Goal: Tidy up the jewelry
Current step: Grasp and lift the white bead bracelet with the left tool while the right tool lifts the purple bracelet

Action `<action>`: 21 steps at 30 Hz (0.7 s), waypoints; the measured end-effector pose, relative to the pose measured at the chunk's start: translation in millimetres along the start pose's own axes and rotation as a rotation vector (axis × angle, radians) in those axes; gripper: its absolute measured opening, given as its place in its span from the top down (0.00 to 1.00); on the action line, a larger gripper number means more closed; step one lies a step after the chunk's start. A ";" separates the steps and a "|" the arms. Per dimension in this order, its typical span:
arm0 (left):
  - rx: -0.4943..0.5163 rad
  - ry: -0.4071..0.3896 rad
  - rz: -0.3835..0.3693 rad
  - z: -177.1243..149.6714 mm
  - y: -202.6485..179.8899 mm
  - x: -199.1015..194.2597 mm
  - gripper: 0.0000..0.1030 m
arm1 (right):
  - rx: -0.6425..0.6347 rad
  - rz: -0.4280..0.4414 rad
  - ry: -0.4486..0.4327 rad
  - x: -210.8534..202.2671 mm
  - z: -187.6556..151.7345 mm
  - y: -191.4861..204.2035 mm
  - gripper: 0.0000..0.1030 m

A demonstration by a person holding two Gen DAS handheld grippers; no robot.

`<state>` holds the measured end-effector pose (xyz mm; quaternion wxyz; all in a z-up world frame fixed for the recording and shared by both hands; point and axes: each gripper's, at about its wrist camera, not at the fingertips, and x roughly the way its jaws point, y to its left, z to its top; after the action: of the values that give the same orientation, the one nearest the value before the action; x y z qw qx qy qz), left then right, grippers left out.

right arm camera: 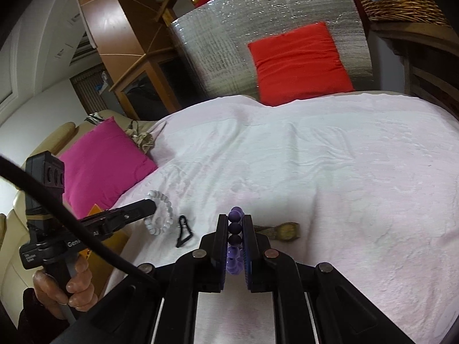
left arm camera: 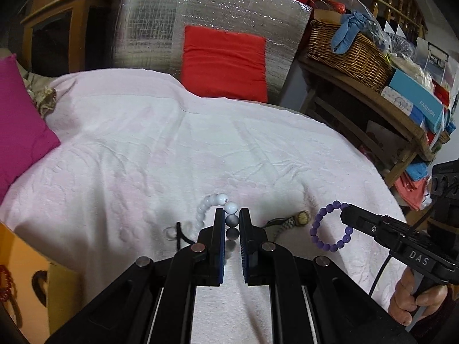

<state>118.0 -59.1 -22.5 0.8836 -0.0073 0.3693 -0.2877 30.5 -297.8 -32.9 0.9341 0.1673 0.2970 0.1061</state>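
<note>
Clamped between the left gripper's (left arm camera: 231, 218) fingers, the white bead bracelet (left arm camera: 213, 205) arches up and leftward, lifted off the pale pink bedspread (left arm camera: 143, 149). Just beside it, the right gripper (right arm camera: 235, 223) pinches the purple bead bracelet (right arm camera: 235, 229), whose loop hangs free near the bed's front right edge. Between the two tools a gold wristwatch (left arm camera: 298, 218) lies flat, and a black hair clip (right arm camera: 183, 230) rests near the left edge. Beyond them the spread runs bare to the red cushion (left arm camera: 225, 61); a magenta pillow (left arm camera: 20, 126) crowds the left side.

Dim indoor light, soft shadows, heavy fisheye bending, dark vignetted corners, slight blur
</note>
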 end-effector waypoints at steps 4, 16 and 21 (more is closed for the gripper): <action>0.021 -0.013 0.036 -1.3 -0.5 -6.4 0.91 | -0.014 0.017 -0.001 2.5 -2.2 10.9 0.90; 0.100 -0.064 0.214 -4.9 -6.8 -23.5 0.91 | -0.031 0.035 0.004 9.9 -7.2 26.0 0.90; 0.120 -0.081 0.274 -5.3 -8.3 -29.8 0.91 | -0.044 0.045 0.005 12.6 -9.5 34.4 0.90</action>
<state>93.6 -49.7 -5.2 0.9276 0.0843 0.3130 -0.1855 31.6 -260.0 -33.7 0.9342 0.1531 0.2931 0.1340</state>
